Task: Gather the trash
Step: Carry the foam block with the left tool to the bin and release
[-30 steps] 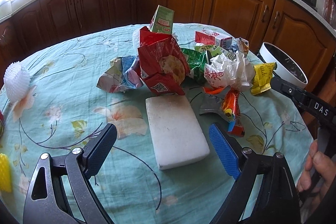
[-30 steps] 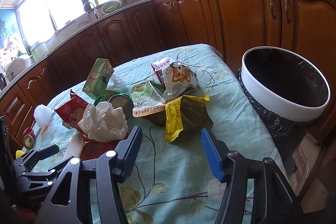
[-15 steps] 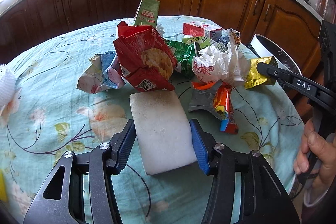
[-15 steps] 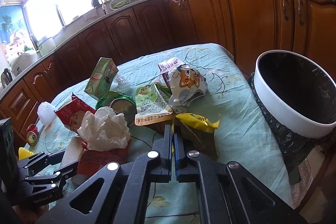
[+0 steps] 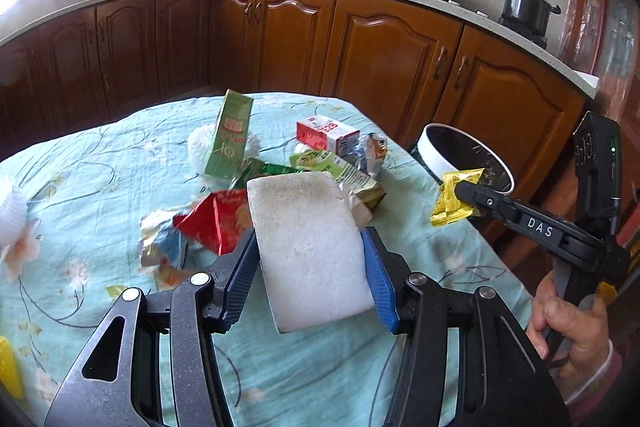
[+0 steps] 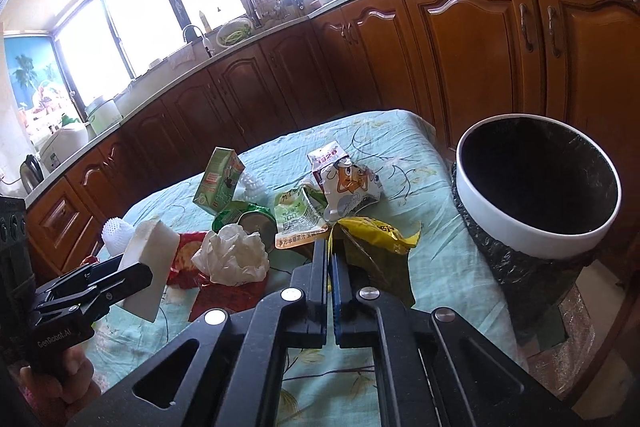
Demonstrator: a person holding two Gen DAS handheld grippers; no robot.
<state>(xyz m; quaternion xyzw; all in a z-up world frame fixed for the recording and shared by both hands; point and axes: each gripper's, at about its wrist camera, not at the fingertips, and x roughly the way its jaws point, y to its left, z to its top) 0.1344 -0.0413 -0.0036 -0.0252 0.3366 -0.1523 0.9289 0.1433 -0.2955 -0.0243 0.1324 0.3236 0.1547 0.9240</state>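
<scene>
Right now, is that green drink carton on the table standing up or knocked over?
Standing, leaning slightly. The green carton rests on its base on the tablecloth, taller than the wrappers around it.

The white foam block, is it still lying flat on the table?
No, the left claw grips the white foam block and holds it above the tablecloth.

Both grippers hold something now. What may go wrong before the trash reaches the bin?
1. The right gripper pinches only an edge of the crumpled yellow snack wrapper; it may slip out before reaching the white round bin with black liner.
2. The left gripper holds the white foam block raised and tilted; it may pivot and fall onto the floral tablecloth.
</scene>
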